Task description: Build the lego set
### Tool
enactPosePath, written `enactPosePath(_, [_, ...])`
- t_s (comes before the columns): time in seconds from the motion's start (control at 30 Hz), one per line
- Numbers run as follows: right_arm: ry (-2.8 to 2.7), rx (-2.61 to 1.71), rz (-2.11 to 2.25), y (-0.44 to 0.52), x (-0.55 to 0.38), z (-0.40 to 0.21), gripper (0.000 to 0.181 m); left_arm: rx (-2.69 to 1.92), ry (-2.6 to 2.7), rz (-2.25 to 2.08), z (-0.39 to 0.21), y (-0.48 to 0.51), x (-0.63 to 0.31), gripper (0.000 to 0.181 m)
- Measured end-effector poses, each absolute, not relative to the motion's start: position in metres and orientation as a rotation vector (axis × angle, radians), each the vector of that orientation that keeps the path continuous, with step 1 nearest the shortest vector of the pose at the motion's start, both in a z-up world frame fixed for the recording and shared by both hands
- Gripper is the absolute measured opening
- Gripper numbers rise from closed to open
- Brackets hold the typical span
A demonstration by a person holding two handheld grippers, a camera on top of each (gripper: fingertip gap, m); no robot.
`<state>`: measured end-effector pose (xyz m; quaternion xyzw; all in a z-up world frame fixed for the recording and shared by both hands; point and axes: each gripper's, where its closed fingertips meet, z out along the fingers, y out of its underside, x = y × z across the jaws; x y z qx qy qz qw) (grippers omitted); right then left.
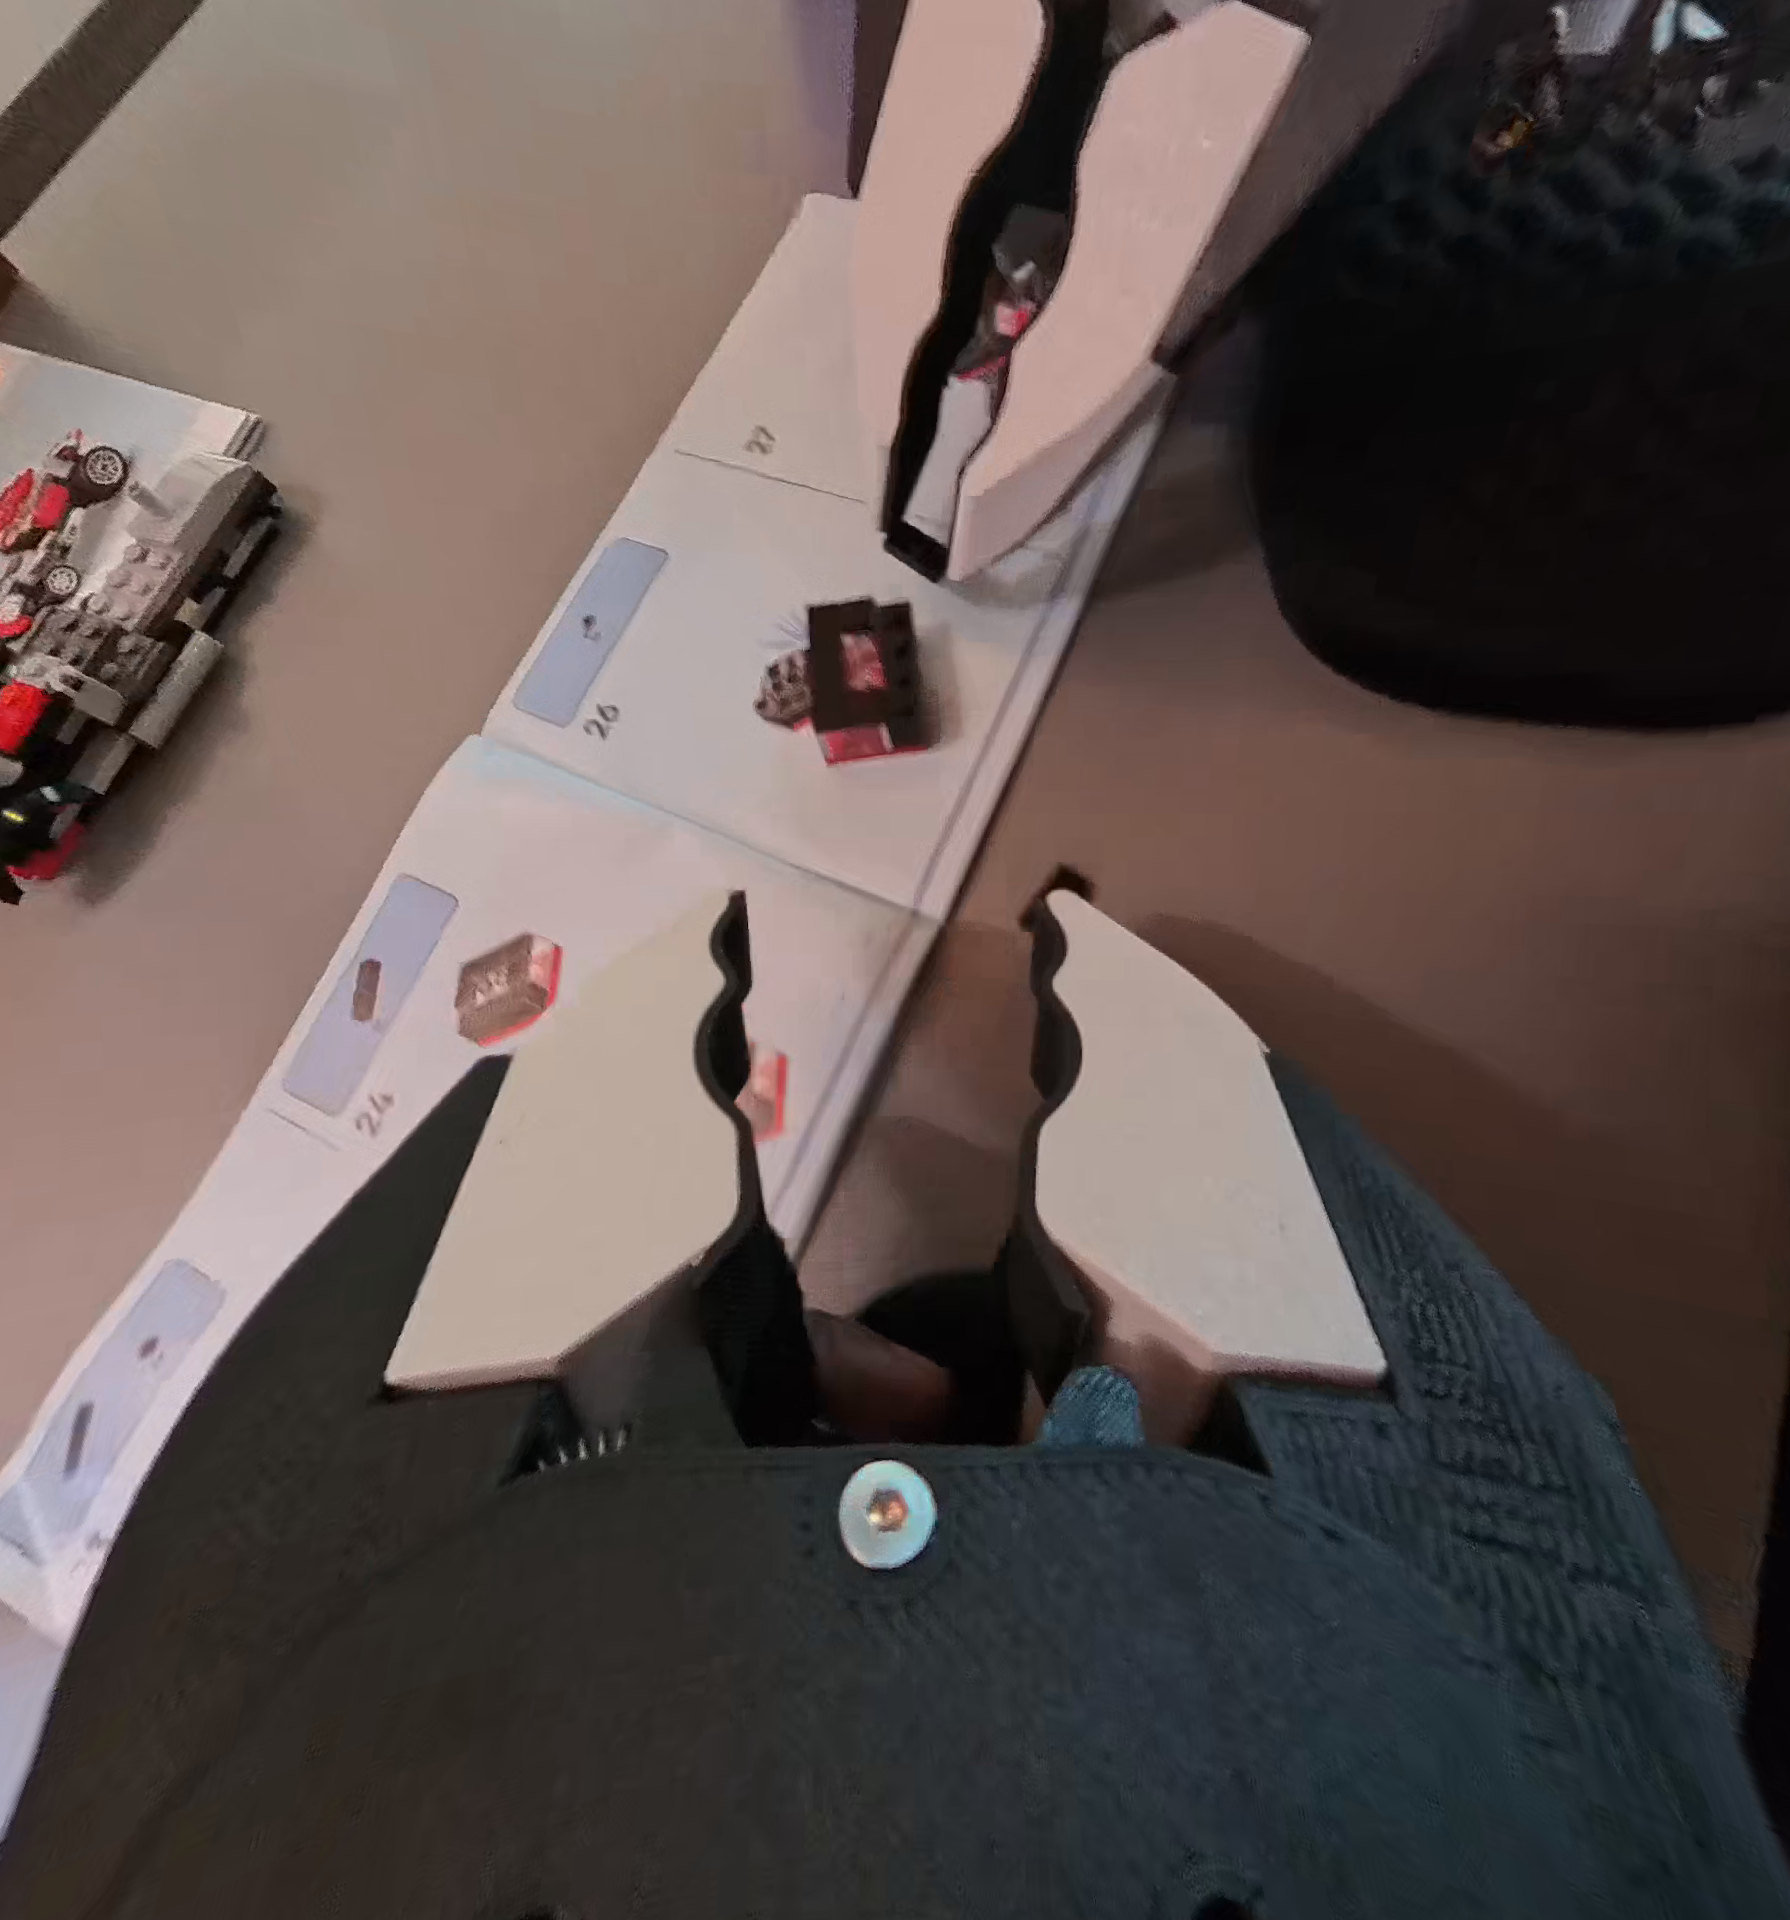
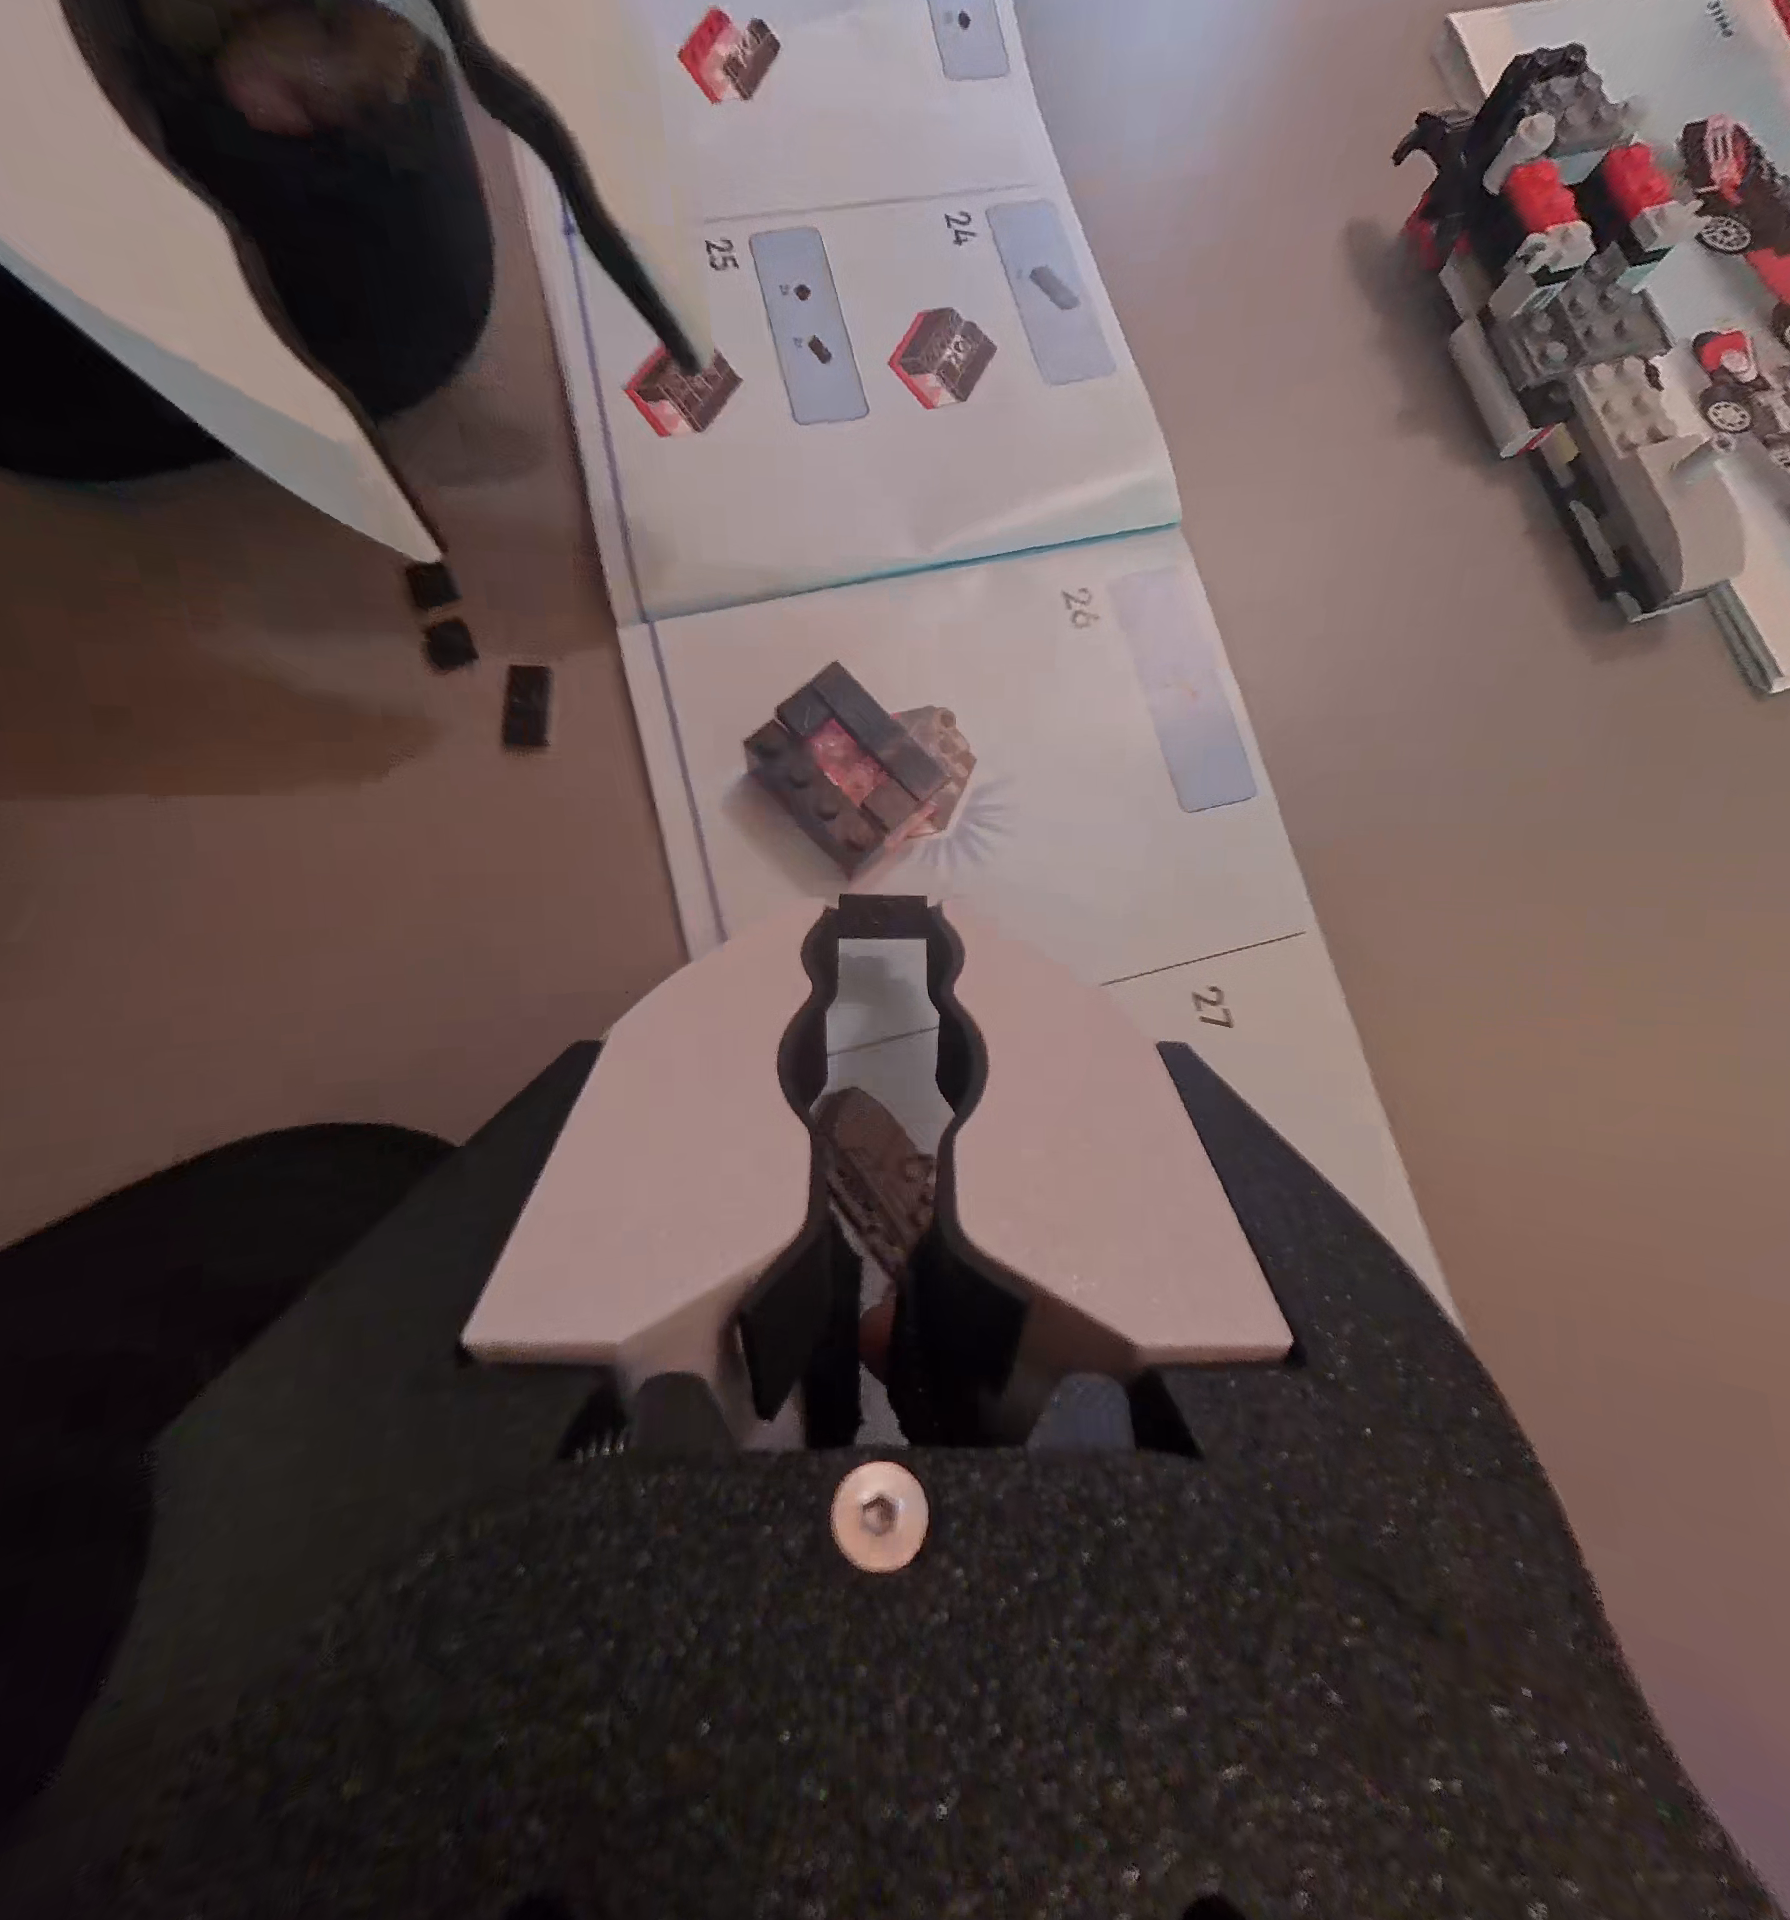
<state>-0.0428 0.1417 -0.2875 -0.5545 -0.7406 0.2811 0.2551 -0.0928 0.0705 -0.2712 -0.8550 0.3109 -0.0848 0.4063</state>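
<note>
Table: plain grey-brown tabletop (image 2: 1493,935) carrying everything.
Booklet: open white paper instruction booklet (image 2: 1078,499), lying flat, its long axis running away from the right gripper.
Finished model: grey, red and black brick vehicle assembly (image 2: 1587,343), resting on a 2nd booklet well apart to the side.
Right gripper: white 2-finger gripper (image 2: 878,914), clenched on a small black flat plate (image 2: 878,916) held crosswise at its tips.
Left gripper: matching white gripper (image 1: 891,904), released and empty, jaws spread over the booklet's edge.
Sub-build: small black-and-red brick block (image 2: 849,774) sitting on the booklet page.
Key relation: the sub-build lies straight ahead of the right gripper, just beyond the held plate; the right gripper is nearer.
Spare parts: 3 small black plates (image 2: 475,649) on the table beside the booklet.
</note>
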Motion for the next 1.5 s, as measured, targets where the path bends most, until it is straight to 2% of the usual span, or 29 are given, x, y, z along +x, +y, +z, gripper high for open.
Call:
enactPosePath(0.4, [-2.144, -1.453, 0.935, 0.126, -0.052, -0.292, 0.016, -2.247, 0.737, -0.335, -0.285, 0.112, -0.072, 0.037])
enactPosePath(0.53, [-2.163, -1.414, 0.954, 0.118, -0.048, -0.284, 0.016, -2.267, 0.679, -0.235, -0.281, 0.111, -0.093, 0.037])
enactPosePath(0.8, [-2.280, -1.012, 0.927, 0.110, -0.069, -0.272, 0.016, -2.067, 0.383, -0.282, -0.233, 0.072, -0.128, 0.033])
enactPosePath(1.5, [-2.437, -0.989, 0.828, 0.113, -0.075, -0.285, 0.017, -2.094, 0.337, -0.268, -0.256, 0.047, -0.140, 0.034])
